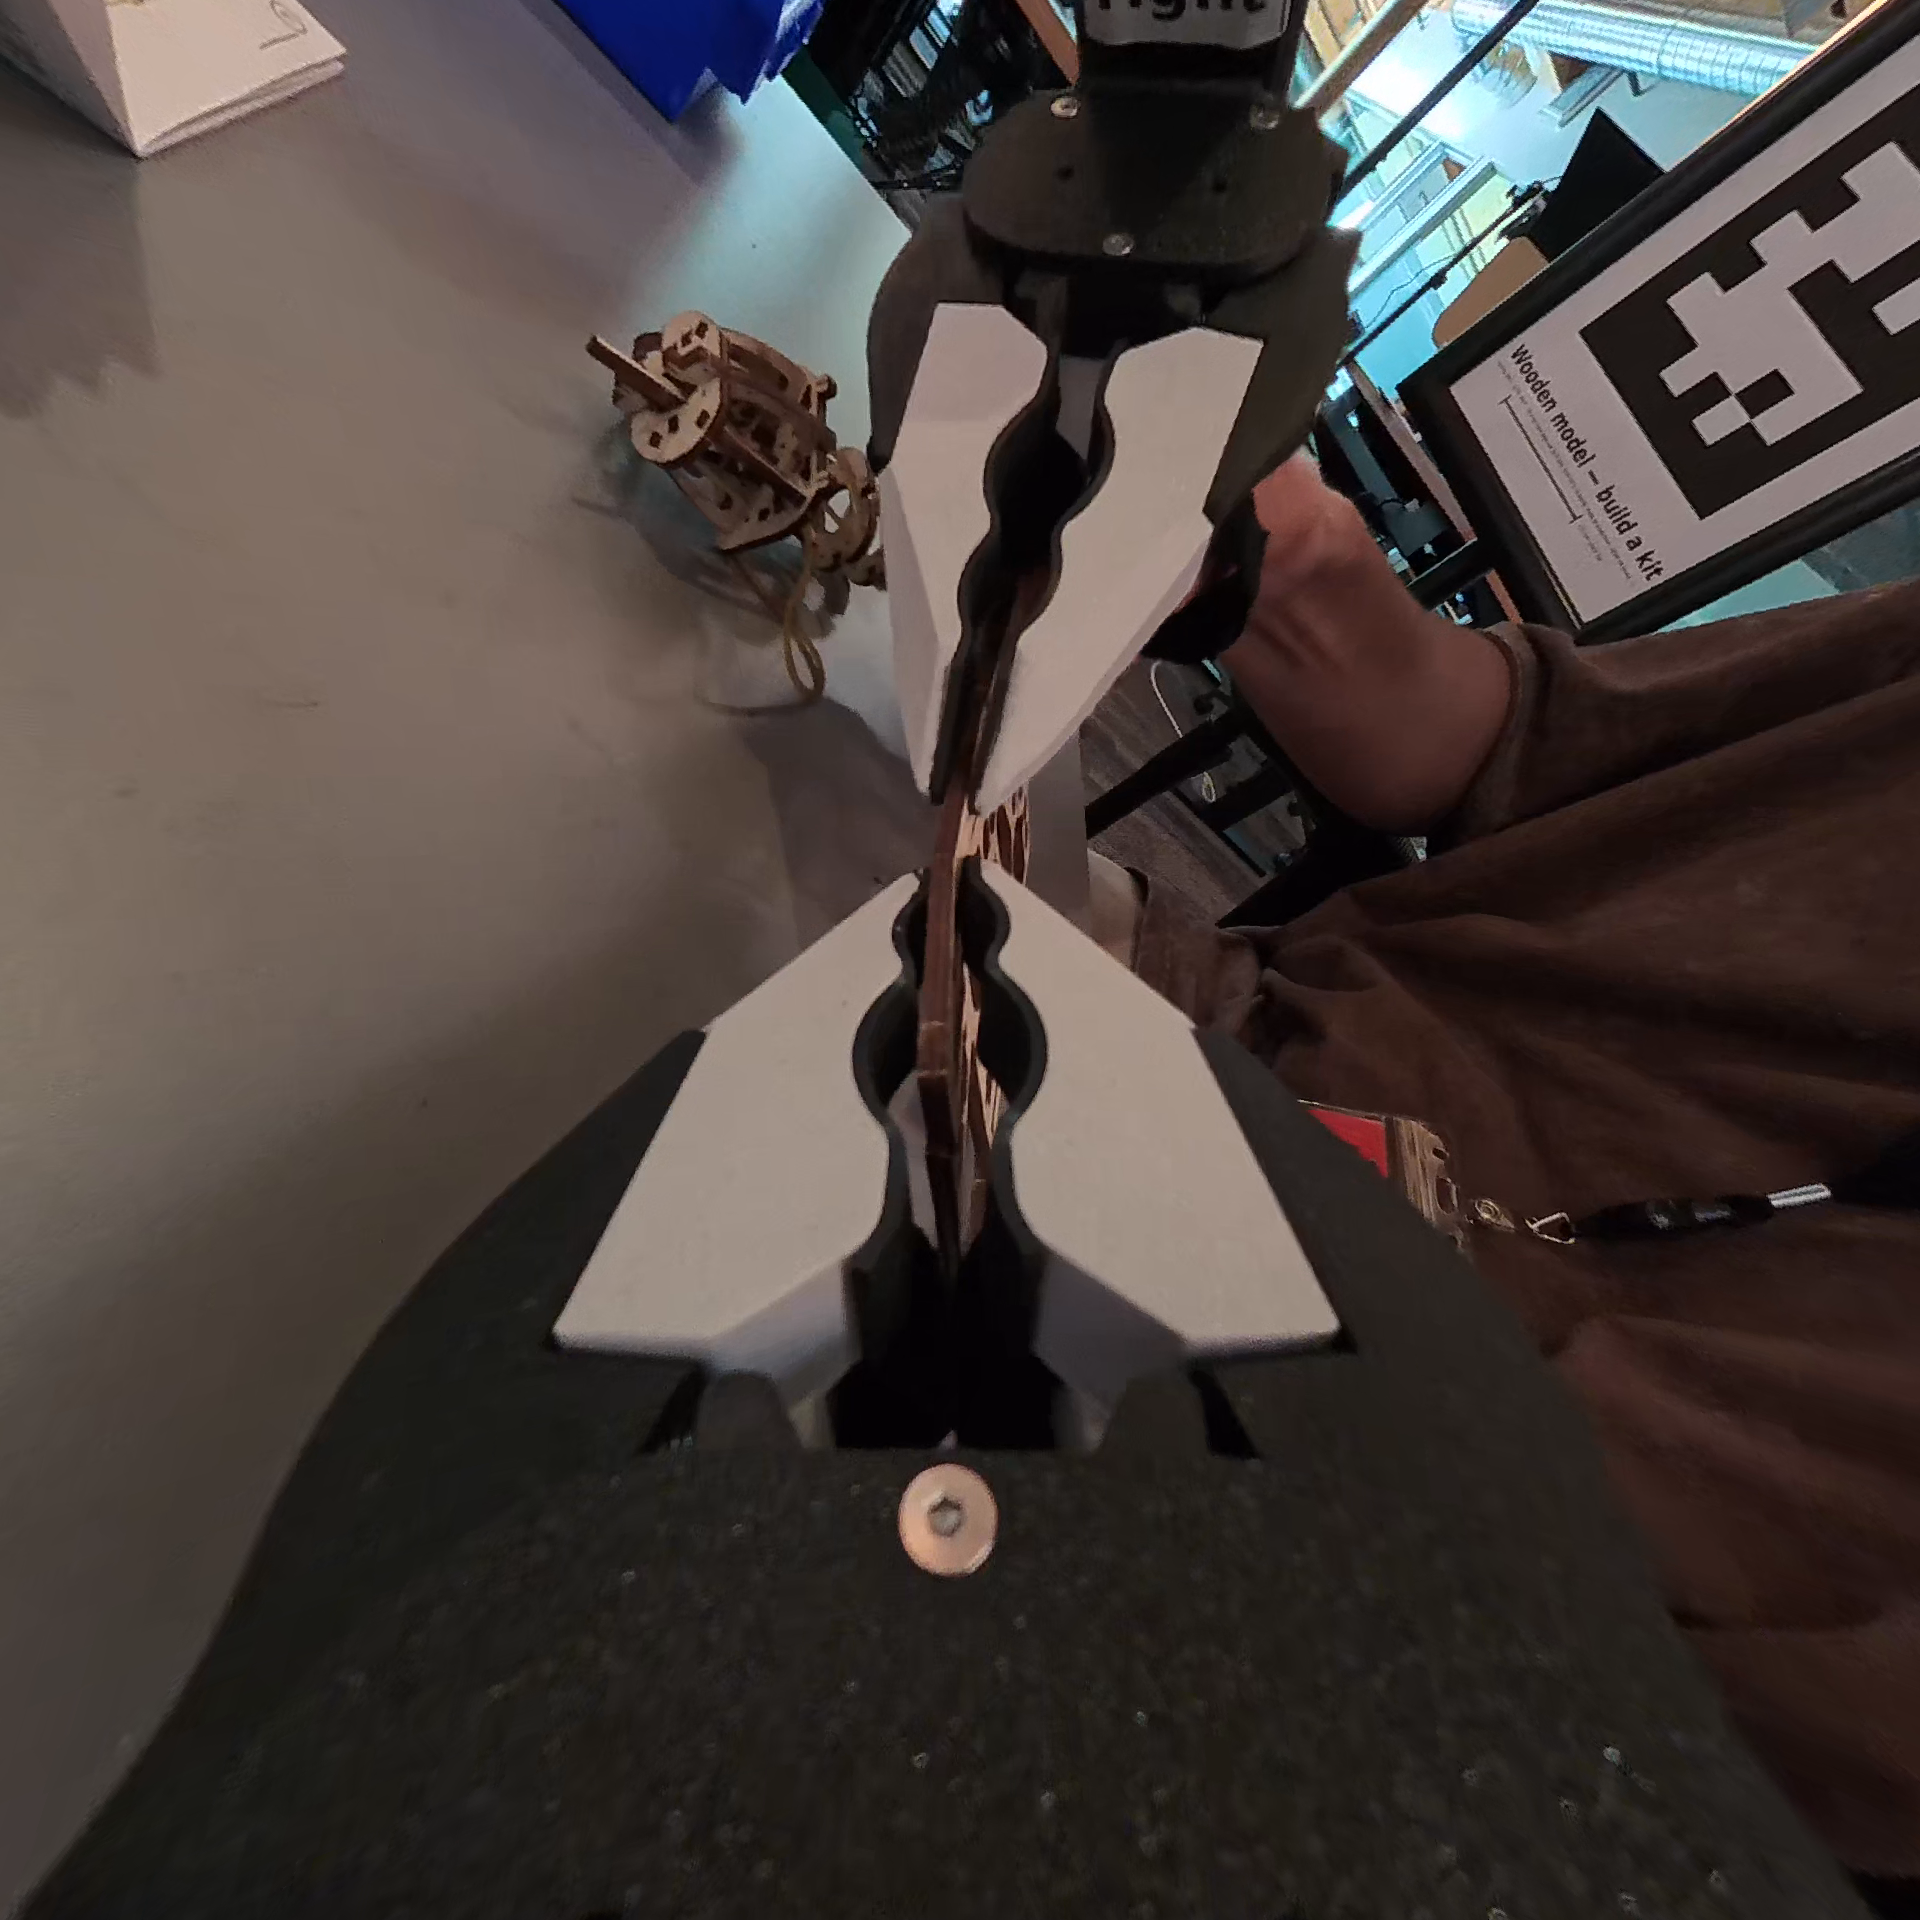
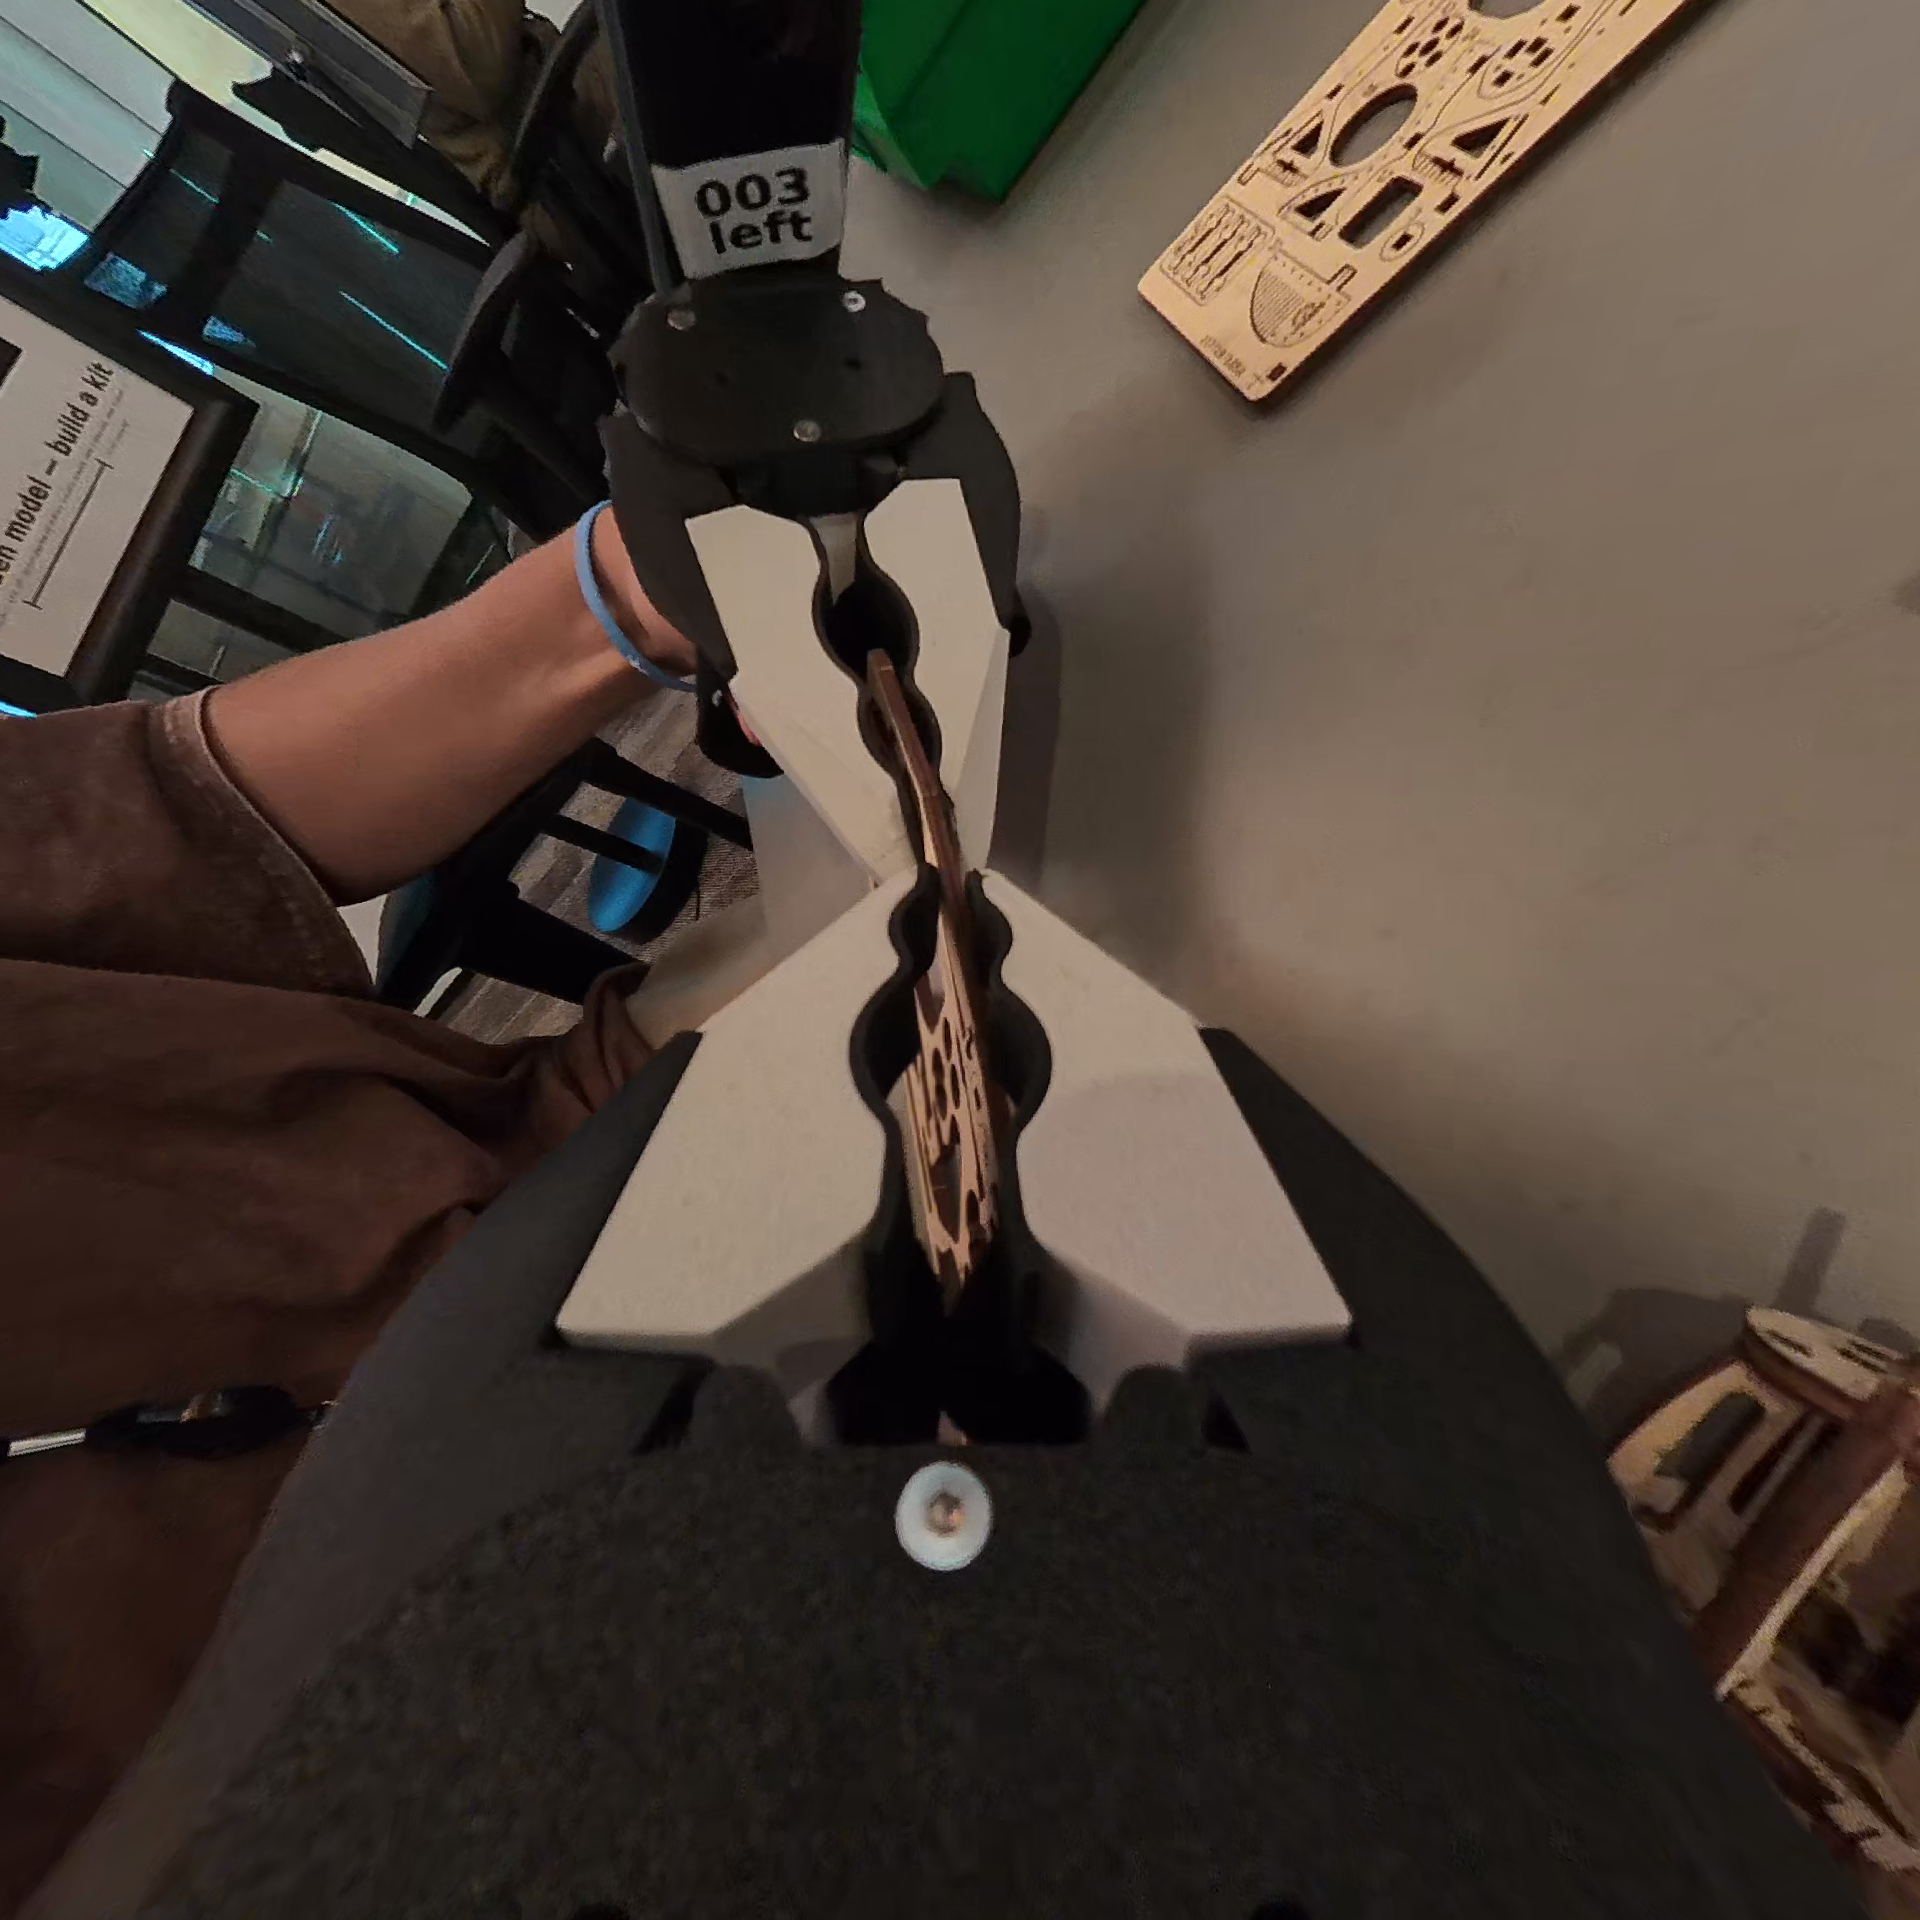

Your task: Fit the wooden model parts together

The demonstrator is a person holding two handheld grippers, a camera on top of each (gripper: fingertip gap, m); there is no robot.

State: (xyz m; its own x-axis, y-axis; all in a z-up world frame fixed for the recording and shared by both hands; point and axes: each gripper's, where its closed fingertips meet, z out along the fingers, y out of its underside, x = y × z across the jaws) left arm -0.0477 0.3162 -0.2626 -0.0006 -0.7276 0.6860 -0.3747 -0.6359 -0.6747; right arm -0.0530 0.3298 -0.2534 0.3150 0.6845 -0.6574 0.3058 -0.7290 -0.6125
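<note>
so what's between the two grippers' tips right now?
One thin wooden part, spanning the left gripper and right gripper; both wrist views show it.

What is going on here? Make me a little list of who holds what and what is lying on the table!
left claw: shut on the wooden piece
right claw: shut on the same wooden piece, from the other end
how the claws stand: tip to tip, facing each other, above the grey table
wooden piece: thin, flat, full of cut-out holes
half-built model: on the table, with a rubber band trailing from it
parts sheet: flat on the table, several pieces already popped out
green bin: at the table's far edge
</note>
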